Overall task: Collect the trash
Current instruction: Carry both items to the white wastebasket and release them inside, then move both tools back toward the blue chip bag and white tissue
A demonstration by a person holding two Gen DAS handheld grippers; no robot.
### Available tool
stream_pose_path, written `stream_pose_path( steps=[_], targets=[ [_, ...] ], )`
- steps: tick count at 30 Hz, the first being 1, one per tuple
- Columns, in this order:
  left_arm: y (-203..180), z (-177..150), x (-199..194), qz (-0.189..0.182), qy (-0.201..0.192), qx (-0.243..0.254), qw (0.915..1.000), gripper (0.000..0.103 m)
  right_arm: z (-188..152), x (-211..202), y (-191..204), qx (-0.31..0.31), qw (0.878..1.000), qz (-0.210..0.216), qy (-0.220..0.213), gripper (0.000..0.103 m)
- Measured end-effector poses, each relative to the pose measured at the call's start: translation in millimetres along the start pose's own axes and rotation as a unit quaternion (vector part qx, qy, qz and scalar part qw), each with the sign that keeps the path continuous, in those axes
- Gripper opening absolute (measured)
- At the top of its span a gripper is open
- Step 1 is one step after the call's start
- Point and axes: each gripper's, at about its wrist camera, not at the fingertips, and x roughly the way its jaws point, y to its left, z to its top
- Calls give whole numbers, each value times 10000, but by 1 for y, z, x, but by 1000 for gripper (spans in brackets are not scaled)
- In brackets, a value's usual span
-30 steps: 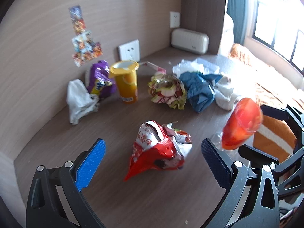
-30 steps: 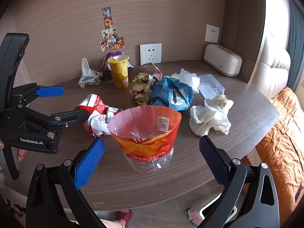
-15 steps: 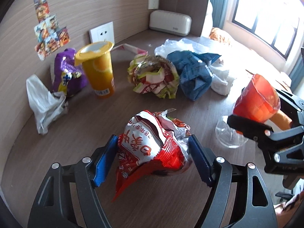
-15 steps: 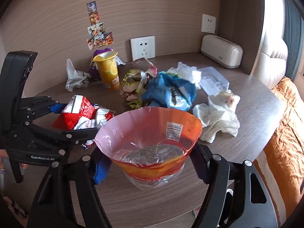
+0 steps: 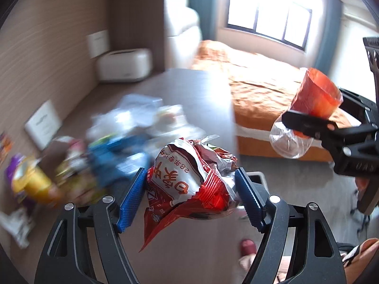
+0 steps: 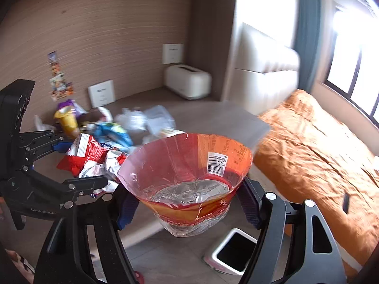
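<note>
My left gripper [image 5: 190, 197] is shut on a crumpled red and silver snack bag [image 5: 189, 184], held off the wooden table [image 5: 189, 90]. My right gripper [image 6: 187, 204] is shut on a cut clear plastic bottle with an orange label [image 6: 189, 170], held in the air past the table's edge; the same bottle [image 5: 305, 111] shows at the right of the left wrist view. Below it on the floor stands a white bin [image 6: 233, 250] with a dark opening. The snack bag [image 6: 92, 156] and left gripper also show at the left of the right wrist view.
More litter lies on the table: a yellow cup [image 6: 67, 119], a purple packet [image 6: 68, 105], a blue bag [image 6: 113, 133], clear plastic [image 6: 151, 120] and white tissue. A white box [image 6: 188, 81] sits in the corner. A bed with an orange cover [image 6: 315, 146] is at the right.
Both grippers closed on their items, the left on the snack bag and the right on the bottle, then lifted them off the table and swung right towards the bed and the floor bin.
</note>
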Motion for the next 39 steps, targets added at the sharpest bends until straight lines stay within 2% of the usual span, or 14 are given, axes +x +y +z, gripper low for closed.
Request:
stream_pose_path(
  steps=[4, 9, 13, 18, 21, 22, 23, 30, 32, 33, 34, 35, 39],
  targets=[
    [-58, 18, 36, -299, 46, 223, 9993, 73, -22, -1, -62, 231, 9995, -175, 127, 73],
    [-128, 36, 97, -506, 353, 401, 9973, 73, -51, 9, -132, 481, 9979, -214, 375, 73],
    [-171, 34, 146, -649, 568, 582, 9946, 73, -76, 33, -178, 694, 9958, -245, 552, 73],
    [-215, 10, 216, -820, 877, 808, 9895, 74, -104, 70, -212, 876, 9936, -277, 662, 73],
    [-229, -9, 262, -954, 1076, 845, 9860, 74, -130, 105, -232, 1060, 9908, -239, 808, 73],
    [-232, -16, 275, -992, 1113, 850, 9852, 74, -150, 132, -241, 1168, 9890, -132, 900, 73],
    [-235, -24, 292, -1021, 1173, 848, 9842, 74, -150, 132, -241, 1168, 9890, -132, 900, 73],
    [-238, -67, 386, -1296, 1435, 650, 9790, 74, -217, 217, -252, 1160, 9863, 66, 1170, 73],
    [-238, -79, 404, -1387, 1540, 542, 9768, 80, -236, 237, -255, 1184, 9850, 114, 1253, 74],
    [-241, -84, 411, -1441, 1585, 497, 9755, 86, -241, 243, -256, 1191, 9844, 177, 1284, 87],
    [-242, -88, 417, -1443, 1591, 464, 9755, 99, -247, 251, -257, 1180, 9836, 248, 1343, 100],
    [-242, -92, 421, -1399, 1532, 440, 9773, 99, -255, 258, -257, 1106, 9841, 141, 1386, 99],
    [-246, -103, 433, -1346, 1681, 528, 9751, 99, -275, 268, -260, 997, 9824, 45, 1578, 99]
  ],
)
